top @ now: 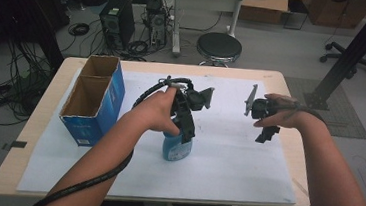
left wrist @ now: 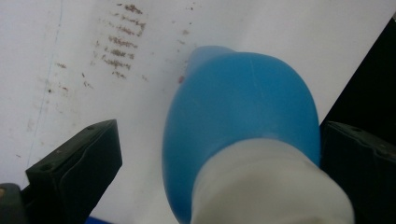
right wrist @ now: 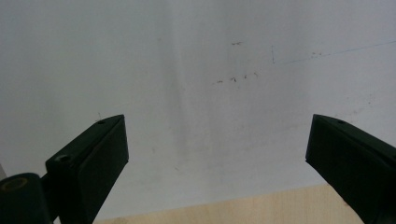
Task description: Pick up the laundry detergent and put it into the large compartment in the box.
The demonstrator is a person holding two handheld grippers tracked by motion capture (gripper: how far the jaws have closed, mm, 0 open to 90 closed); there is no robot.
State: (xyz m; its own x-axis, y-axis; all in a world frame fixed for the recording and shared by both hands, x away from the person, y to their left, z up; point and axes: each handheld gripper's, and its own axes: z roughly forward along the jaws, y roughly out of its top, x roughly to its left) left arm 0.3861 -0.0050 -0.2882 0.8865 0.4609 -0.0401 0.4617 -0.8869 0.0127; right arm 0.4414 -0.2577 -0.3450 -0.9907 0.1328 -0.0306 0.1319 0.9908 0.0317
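So the blue bottle [top: 176, 146] stood upright near the middle of the white sheet [top: 225, 172], a bit toward the person's side. The left gripper [top: 187, 128] hung right over its top, jaws spread wide on both sides of the white cap [left wrist: 271, 186]; the right jaw looked just about touching the bottle, the left one had a clear gap. The right gripper [top: 264, 133] hovered well apart over bare sheet, jaws wide open, holding nothing. The open blue cardboard box [top: 95, 100] sat near the table's [top: 45, 101] left edge, with lots of free sheet between it and the bottle.
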